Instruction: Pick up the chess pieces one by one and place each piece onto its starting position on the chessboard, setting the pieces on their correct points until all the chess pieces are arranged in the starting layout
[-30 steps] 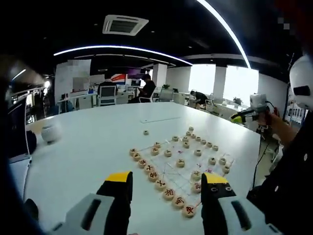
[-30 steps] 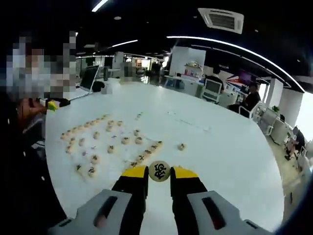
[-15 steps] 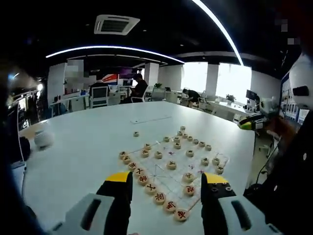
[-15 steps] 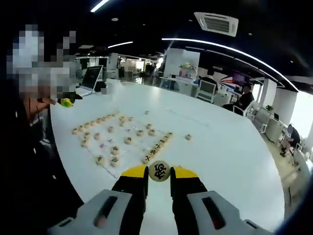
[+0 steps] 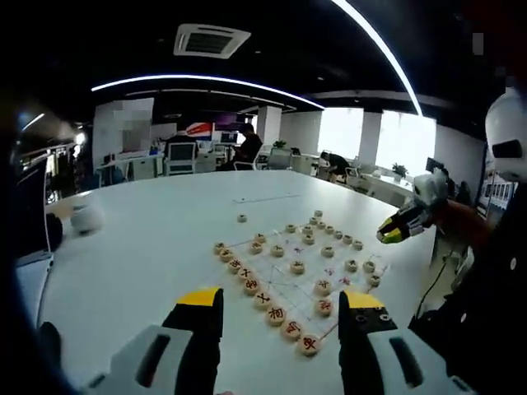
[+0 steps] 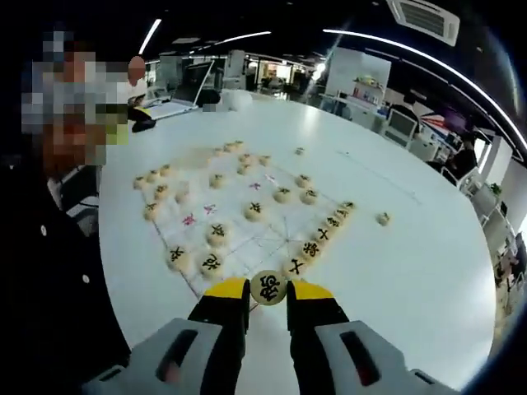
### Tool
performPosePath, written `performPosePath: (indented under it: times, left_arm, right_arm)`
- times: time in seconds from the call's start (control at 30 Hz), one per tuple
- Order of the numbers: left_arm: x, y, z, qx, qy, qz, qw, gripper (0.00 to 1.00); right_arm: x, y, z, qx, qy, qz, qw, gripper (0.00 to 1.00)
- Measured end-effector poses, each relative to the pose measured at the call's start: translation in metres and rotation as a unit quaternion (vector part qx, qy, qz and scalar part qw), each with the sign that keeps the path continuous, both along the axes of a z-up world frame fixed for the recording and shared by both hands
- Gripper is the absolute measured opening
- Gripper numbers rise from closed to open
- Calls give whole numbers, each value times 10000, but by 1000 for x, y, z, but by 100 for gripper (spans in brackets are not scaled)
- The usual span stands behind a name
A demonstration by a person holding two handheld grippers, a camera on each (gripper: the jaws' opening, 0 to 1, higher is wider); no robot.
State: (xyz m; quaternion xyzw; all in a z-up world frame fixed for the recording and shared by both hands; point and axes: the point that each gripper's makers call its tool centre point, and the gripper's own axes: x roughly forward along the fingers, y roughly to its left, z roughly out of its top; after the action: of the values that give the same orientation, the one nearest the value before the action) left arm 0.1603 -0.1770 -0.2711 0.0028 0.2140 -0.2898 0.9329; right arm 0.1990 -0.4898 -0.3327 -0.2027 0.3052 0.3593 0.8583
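In the right gripper view we see the right gripper (image 6: 268, 289) closed on a round wooden piece (image 6: 268, 286) with a black character on its face, pinched between the yellow-tipped jaws and held above the near corner of the board (image 6: 247, 216). The board is a thin sheet with faint lines lying on a large white table (image 6: 412, 271). Pieces stand on it in rows: one line runs along the right edge toward the far corner, and others are spread over the middle and the far left side. A single piece, the stray (image 6: 383, 219), lies on the table off the board, to the right of that row. A person in dark clothes (image 6: 49, 271) is at the left of this view.

In the left gripper view the left gripper (image 5: 282, 298) is open and holds nothing, its jaws well apart over the table edge nearest the camera. Between and beyond the jaws lies the board (image 5: 306, 267), with a row of pieces running along its near edge and more rows farther back. The stray (image 5: 242, 218) sits apart on the table beyond the board. The right gripper (image 5: 394, 234) comes in from the right, above the board's far side; whether its piece shows there we cannot tell, as it is too small. A white round object (image 5: 86, 219) rests on the table at the left.
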Motion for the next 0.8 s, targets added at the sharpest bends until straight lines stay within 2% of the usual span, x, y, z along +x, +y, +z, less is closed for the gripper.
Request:
performPosePath:
  times: [0.27,0.8]
  left_arm:
    - [2,6,-1,-9,12,50,10000,57]
    - [2,6,-3,-18,31,40,10000,57]
  right_arm:
    - [6,6,-25,-110,349,7,9993,20]
    - [8,2,-34,-41,414,-154,9990,20]
